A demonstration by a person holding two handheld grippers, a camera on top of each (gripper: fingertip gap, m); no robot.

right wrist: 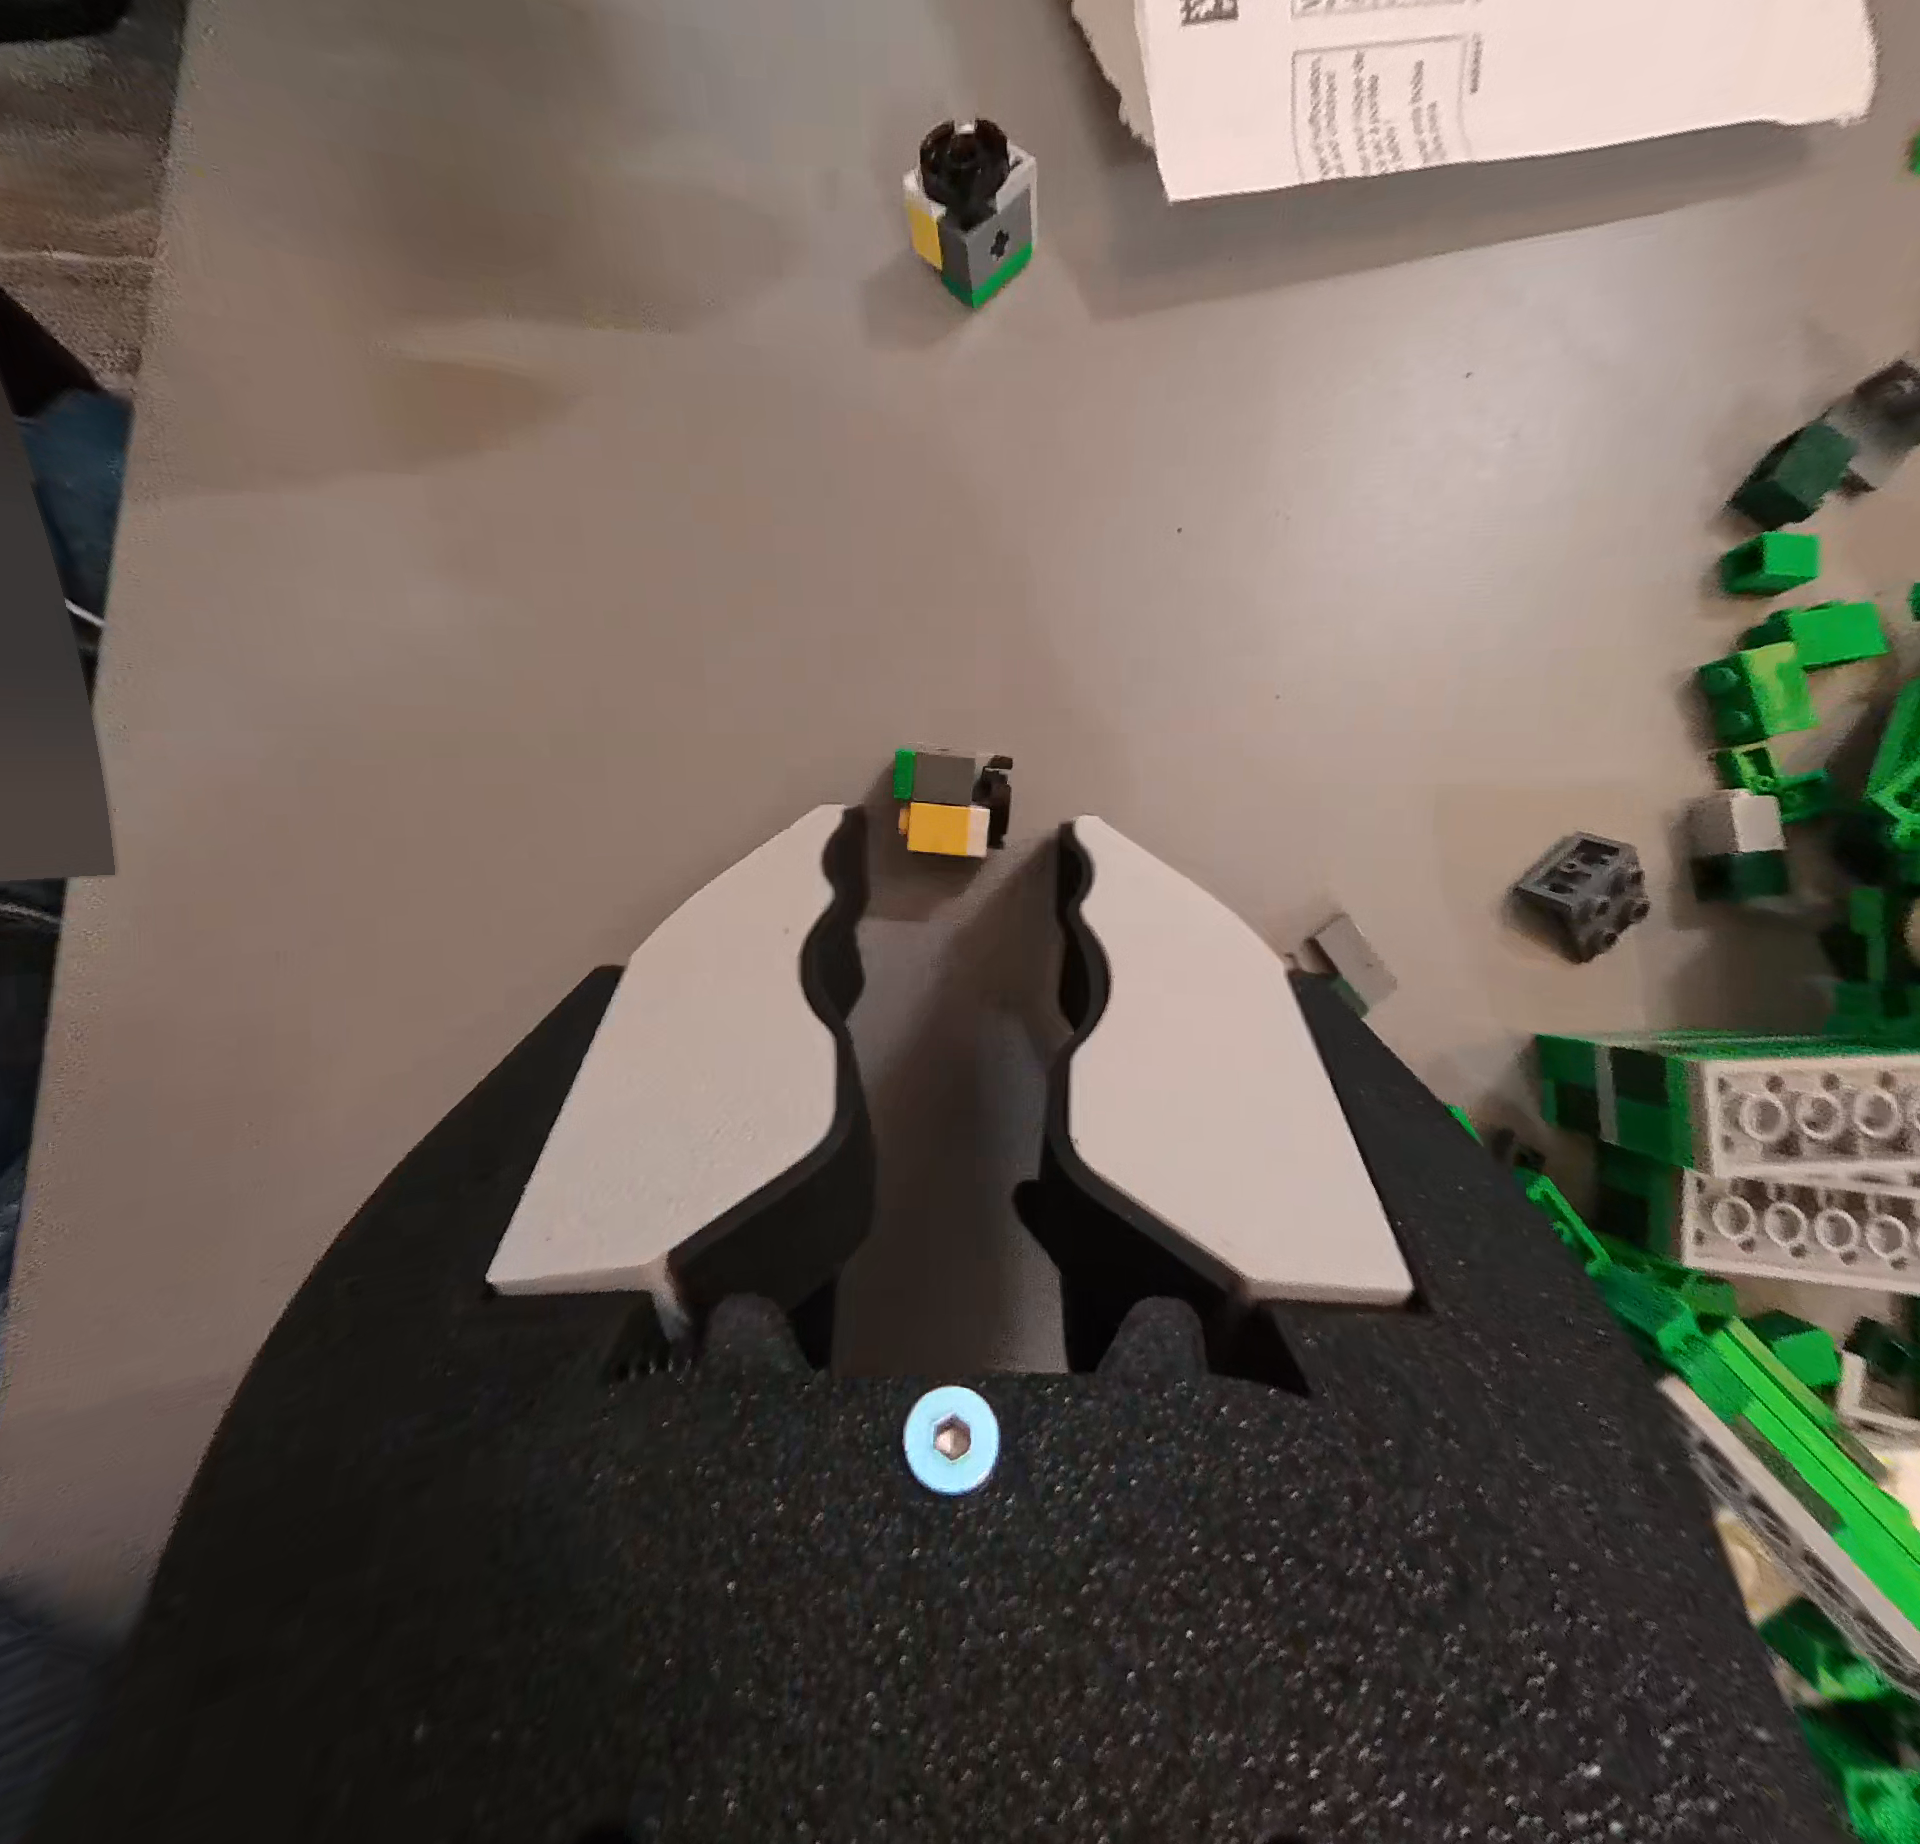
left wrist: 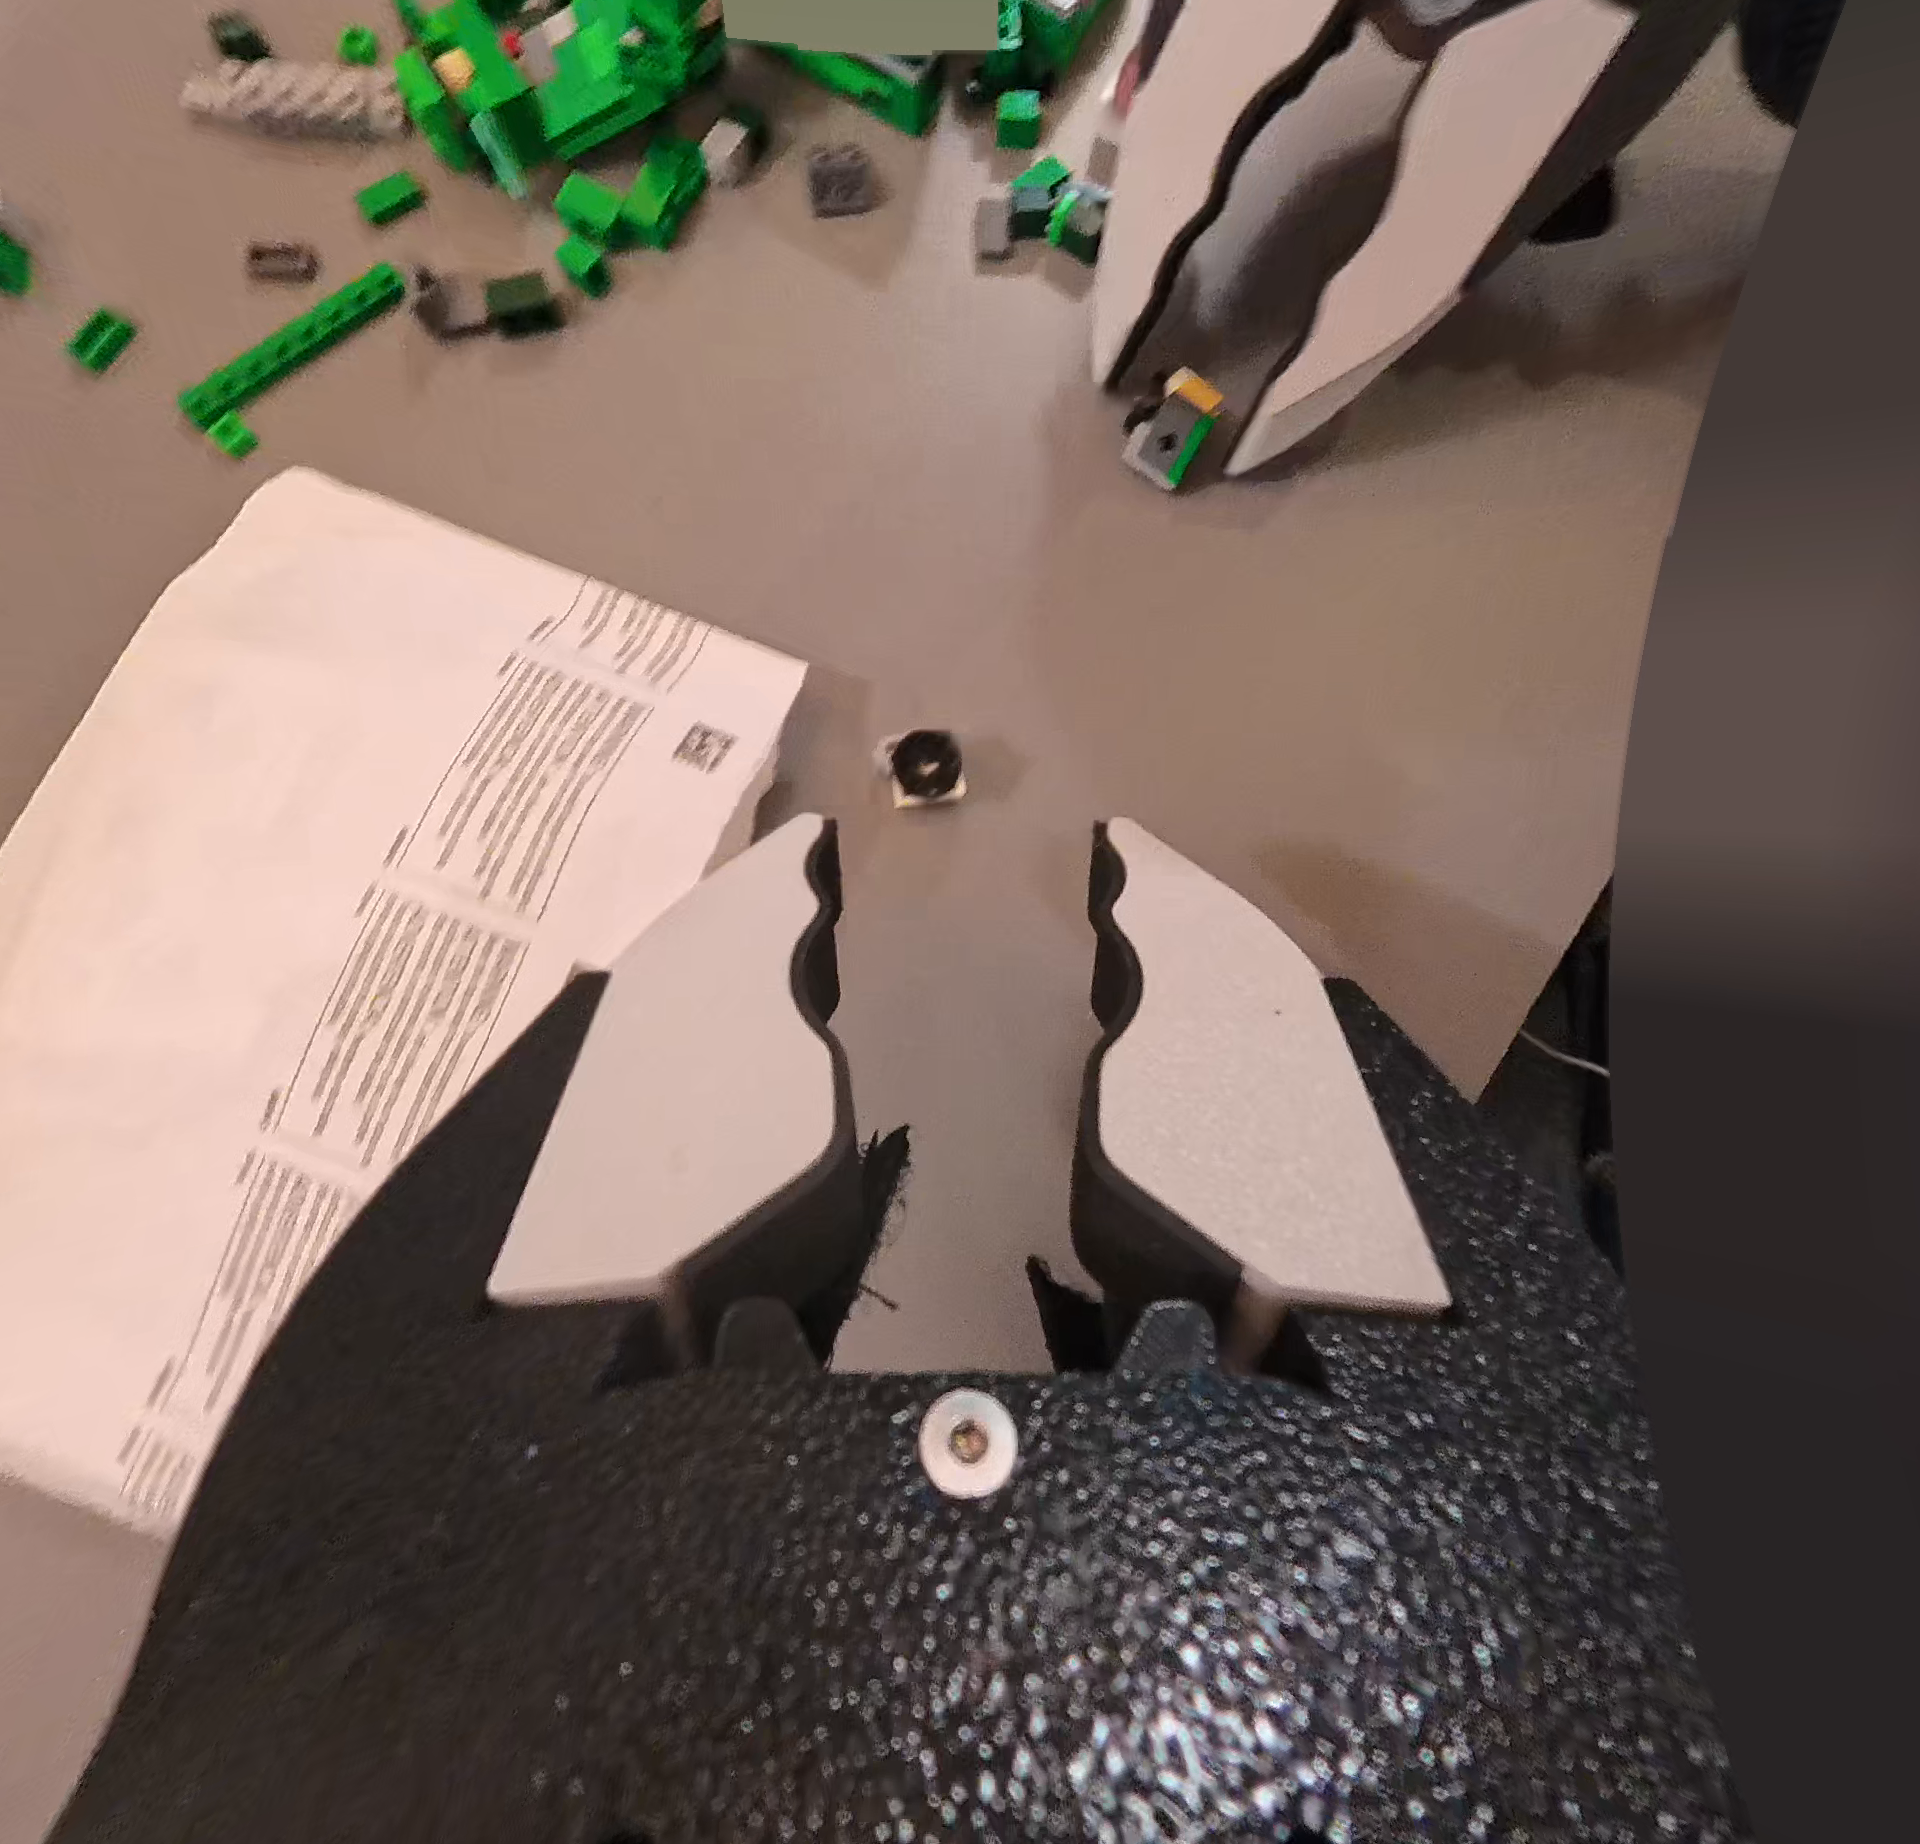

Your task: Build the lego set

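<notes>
Both grippers empty, jaws spread, nothing clamped. Left gripper (left wrist: 961, 838) sits low over the grey table (left wrist: 1039, 589), tips just short of a small brick stack (left wrist: 923, 768) w/ a black round piece on top; stack stands upright, just beside the torn corner of the white paper sheet (left wrist: 395, 859), not touching the fingers. Same stack in right wrist view (right wrist: 971, 210): black round top, yellow + grey sides, green base, standing well ahead of the right gripper (right wrist: 961, 833), near the sheet (right wrist: 1507, 49). 2nd small brick stack (right wrist: 951, 807) lies on its side right at the right gripper's tips, between them but slightly ahead; yellow, white, grey, green + black bits. Can't tell if it touches a fingertip. Left wrist view shows that one too (left wrist: 1174, 428), lying between the right gripper's (left wrist: 1184, 412) tips, close against one finger. Loose green bricks (left wrist: 582, 132) piled at the far side of the table in left view, w/ a long green strip (left wrist: 291, 345) lying apart from the pile. In right view the pile (right wrist: 1787, 1171) is off to the right, incl. grey studded blocks, w/ a dark grey bracket piece (right wrist: 1579, 895) sitting apart from it on bare table.
</notes>
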